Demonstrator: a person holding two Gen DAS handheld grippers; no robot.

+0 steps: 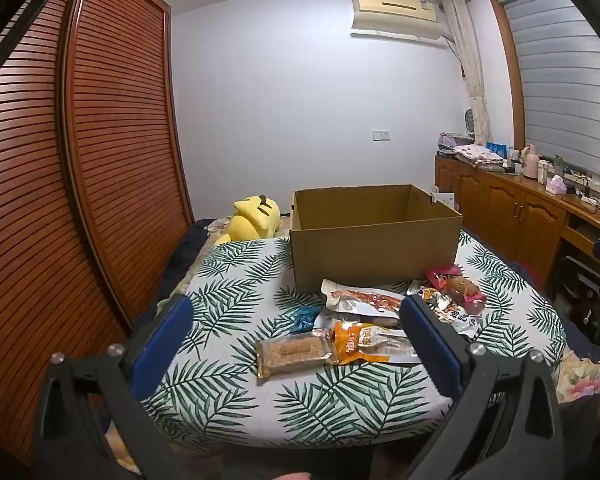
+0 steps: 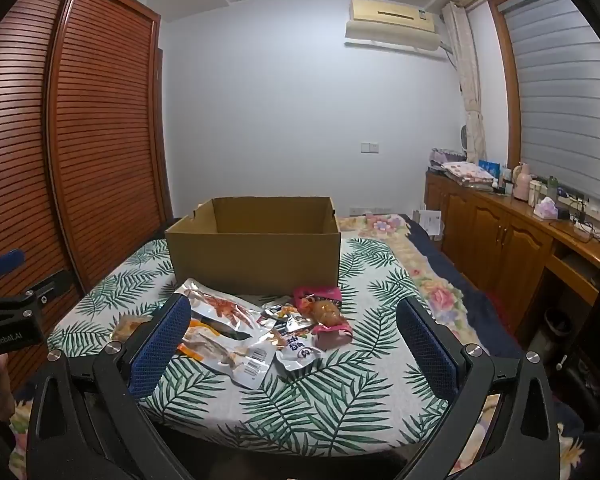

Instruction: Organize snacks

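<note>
An open brown cardboard box stands on a leaf-print cloth; it also shows in the right wrist view. Several snack packets lie in front of it: a clear packet with a brown bar, an orange packet, a silver packet with red print, a pink packet. My left gripper is open and empty, above the packets. My right gripper is open and empty, above the same pile.
A yellow plush toy lies left of the box. A slatted wooden wardrobe stands at the left. A wooden cabinet with clutter runs along the right under the window. The left gripper's body shows at the right wrist view's left edge.
</note>
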